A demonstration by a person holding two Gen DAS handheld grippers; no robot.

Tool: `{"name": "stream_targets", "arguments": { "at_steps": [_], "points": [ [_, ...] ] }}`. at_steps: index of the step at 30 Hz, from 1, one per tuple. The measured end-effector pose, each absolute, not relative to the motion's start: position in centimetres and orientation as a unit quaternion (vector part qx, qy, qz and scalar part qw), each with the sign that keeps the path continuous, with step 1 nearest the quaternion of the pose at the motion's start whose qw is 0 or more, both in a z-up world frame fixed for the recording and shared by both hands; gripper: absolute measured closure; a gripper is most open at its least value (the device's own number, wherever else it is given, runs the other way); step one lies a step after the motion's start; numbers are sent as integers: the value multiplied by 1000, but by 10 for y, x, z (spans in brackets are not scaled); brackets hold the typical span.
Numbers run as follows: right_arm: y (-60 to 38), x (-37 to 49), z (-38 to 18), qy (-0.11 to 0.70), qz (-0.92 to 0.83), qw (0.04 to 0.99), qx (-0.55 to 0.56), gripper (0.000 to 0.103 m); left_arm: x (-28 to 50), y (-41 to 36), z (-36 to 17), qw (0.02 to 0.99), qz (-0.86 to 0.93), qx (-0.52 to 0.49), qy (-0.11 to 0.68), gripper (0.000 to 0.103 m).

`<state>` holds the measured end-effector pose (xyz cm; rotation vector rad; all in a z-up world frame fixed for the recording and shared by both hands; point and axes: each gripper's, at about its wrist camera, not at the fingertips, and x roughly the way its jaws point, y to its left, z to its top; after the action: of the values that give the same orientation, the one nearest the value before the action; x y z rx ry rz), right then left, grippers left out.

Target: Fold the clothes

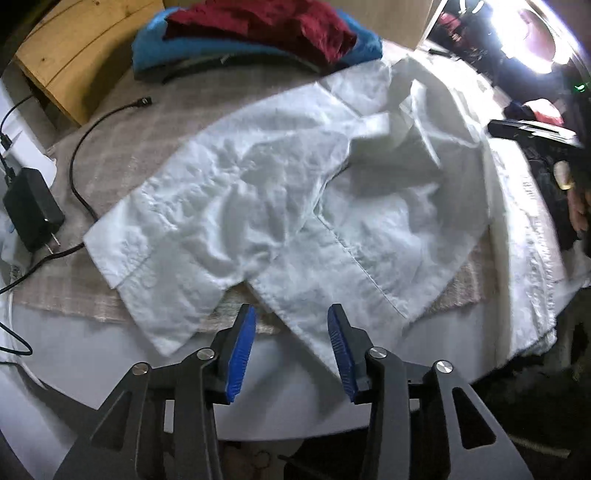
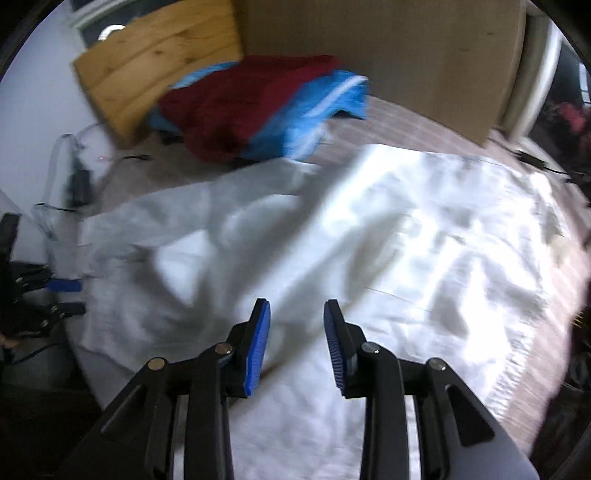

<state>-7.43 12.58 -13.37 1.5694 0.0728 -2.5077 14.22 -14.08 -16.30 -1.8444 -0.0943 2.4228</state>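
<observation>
A white shirt [image 1: 288,199] lies spread and wrinkled on a round table, a sleeve folded across its middle and its collar toward the far side. My left gripper [image 1: 291,314] is open and empty, hovering at the near hem of the shirt. The shirt fills the right wrist view [image 2: 406,240], blurred by motion. My right gripper [image 2: 297,306] is open and empty just above the cloth. The left gripper also shows at the left edge of the right wrist view [image 2: 55,295].
A pile of dark red [image 1: 266,26] and blue clothes [image 1: 155,48] lies at the table's far side, next to a wooden board [image 1: 74,55]. A black charger [image 1: 33,210] and cables [image 1: 85,147] lie at the left. A checked cloth [image 1: 122,147] covers the table.
</observation>
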Motion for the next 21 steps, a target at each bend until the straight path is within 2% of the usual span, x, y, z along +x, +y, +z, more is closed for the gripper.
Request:
{"name": "stream_targets", "arguments": {
  "at_steps": [3, 6, 12, 21],
  "points": [
    [137, -73, -137, 19, -848, 54, 528, 57, 142, -129, -167, 38, 802, -596, -5, 67],
    [144, -71, -144, 7, -847, 38, 530, 53, 145, -126, -167, 52, 814, -578, -11, 99],
    [153, -71, -164, -7, -839, 28, 543, 53, 164, -125, -149, 73, 821, -565, -35, 100],
    [154, -72, -167, 11, -839, 23, 544, 53, 168, -129, -76, 83, 849, -521, -28, 100]
  ]
}}
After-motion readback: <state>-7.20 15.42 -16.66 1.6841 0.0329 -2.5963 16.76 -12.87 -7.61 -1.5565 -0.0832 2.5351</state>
